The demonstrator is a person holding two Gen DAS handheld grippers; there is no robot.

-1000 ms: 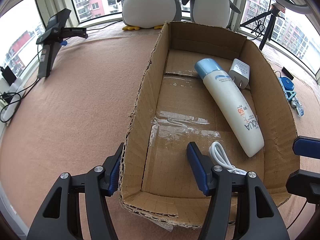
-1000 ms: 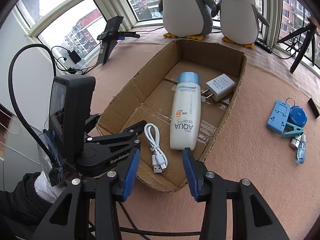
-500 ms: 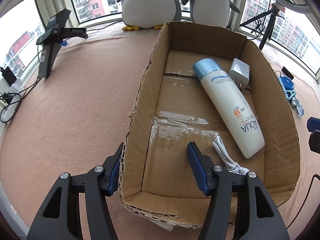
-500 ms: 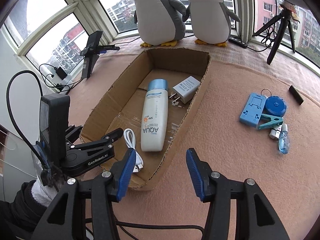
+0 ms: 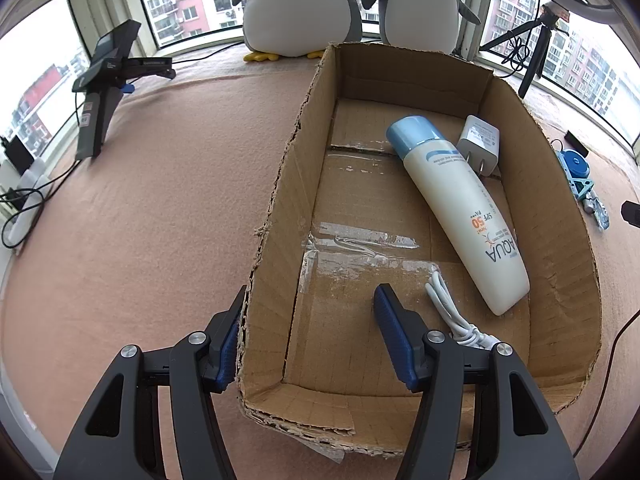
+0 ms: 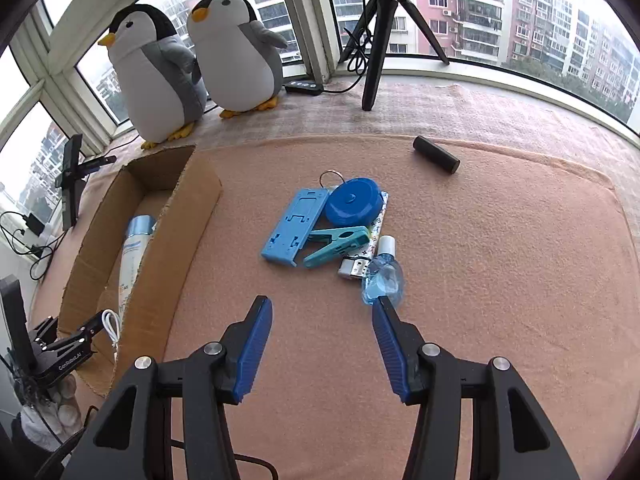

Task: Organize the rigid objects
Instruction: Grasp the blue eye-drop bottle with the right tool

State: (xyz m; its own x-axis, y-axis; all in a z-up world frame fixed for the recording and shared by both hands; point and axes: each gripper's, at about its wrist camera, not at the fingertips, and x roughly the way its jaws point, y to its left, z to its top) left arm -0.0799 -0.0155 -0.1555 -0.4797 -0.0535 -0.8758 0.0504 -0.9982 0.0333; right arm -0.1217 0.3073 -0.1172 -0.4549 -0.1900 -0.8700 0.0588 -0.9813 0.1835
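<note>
A cardboard box (image 5: 280, 184) holds a white sunscreen bottle (image 5: 460, 216), a white charger plug (image 5: 480, 144) and a white USB cable (image 5: 452, 312). My left gripper (image 5: 310, 316) is open and straddles the box's near left wall, one finger outside, one inside. My right gripper (image 6: 322, 320) is open and empty above the blanket, near a pile: a blue phone stand (image 6: 294, 226), a blue tape measure (image 6: 352, 204), a teal clothespin (image 6: 336, 246), a small blue bottle (image 6: 384, 276) and a silver lighter (image 6: 352, 268). The box (image 6: 168, 248) lies to its left.
A black cylinder (image 6: 436, 155) lies further back on the blanket. Two plush penguins (image 6: 192, 68) and a black tripod (image 6: 380, 40) stand by the windows. A phone holder (image 5: 104, 92) and cables stand at the far left.
My right gripper has swung right, away from the box, and now faces the pile of small objects. My left gripper has stayed at the box wall.
</note>
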